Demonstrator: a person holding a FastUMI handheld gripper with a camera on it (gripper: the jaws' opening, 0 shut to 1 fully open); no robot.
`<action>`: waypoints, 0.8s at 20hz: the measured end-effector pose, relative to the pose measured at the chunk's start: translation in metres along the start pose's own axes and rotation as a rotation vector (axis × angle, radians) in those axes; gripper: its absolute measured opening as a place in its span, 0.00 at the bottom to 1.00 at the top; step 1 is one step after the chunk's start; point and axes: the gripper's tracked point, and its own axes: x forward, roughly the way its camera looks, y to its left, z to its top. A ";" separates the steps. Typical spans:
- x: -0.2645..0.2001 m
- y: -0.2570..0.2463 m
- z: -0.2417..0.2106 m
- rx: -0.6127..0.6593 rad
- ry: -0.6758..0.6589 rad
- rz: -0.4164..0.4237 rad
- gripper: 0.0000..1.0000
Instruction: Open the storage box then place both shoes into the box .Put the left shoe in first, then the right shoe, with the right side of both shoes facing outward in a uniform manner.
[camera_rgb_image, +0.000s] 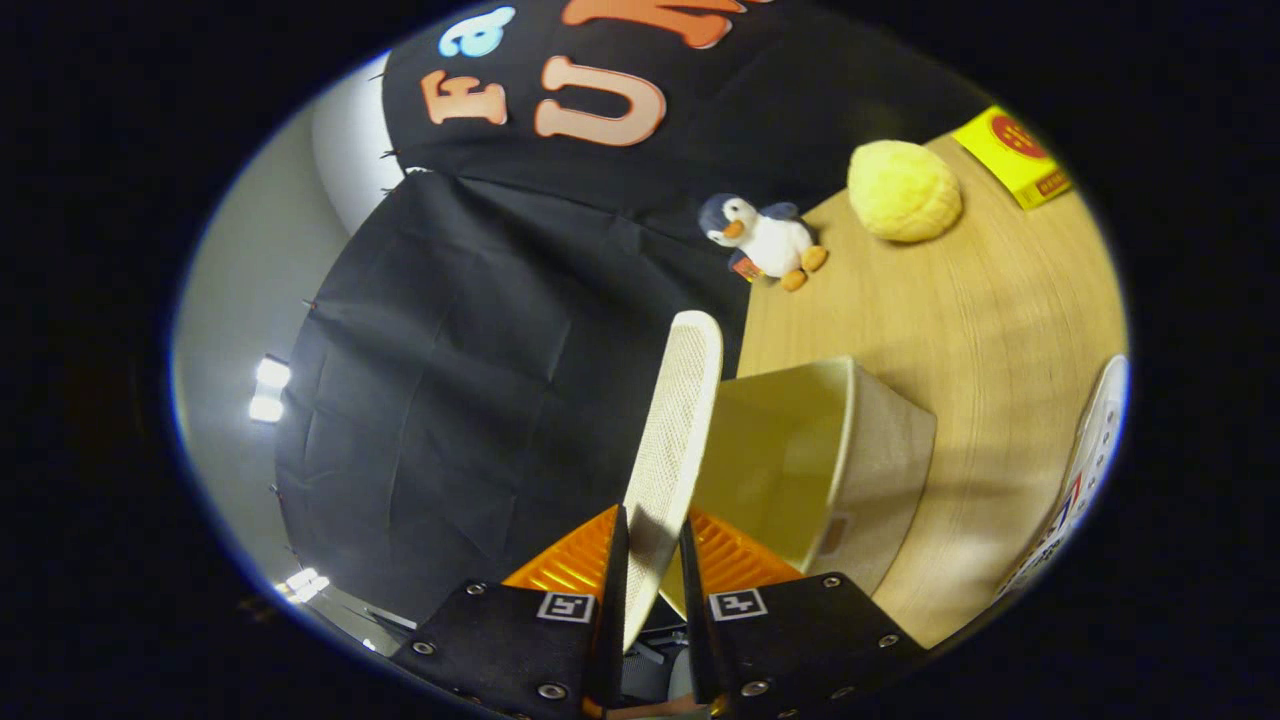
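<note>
Two orange fingers (612, 560) of the gripper (652, 565) are pinching a pale mesh-textured lid (675, 440) between them, one pad on each face, jaws standing narrow with only the panel's thickness in the gap. The lid is standing on edge, rising straight ahead from the fingertips and ending in a rounded tip. Just beside it, on the side of the right finger, the storage box (880, 450) is sitting open on the wooden table (1000, 330), its cream inside showing. Whether the lid is joined to the box at its base I cannot tell. A white shoe (1085, 470) is lying near the table's edge, well apart from the box. Beyond the box, a toy penguin (765, 240) is sitting at the table's far edge against the black cloth, with a yellow plush ball (905, 190) near it and a yellow packet (1015, 155) further along.
</note>
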 end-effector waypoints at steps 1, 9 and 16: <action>0.005 0.015 0.002 -0.034 0.003 0.021 0.23; 0.052 0.079 0.002 -0.225 0.015 0.036 0.19; 0.126 0.114 -0.017 -0.303 0.065 0.010 0.38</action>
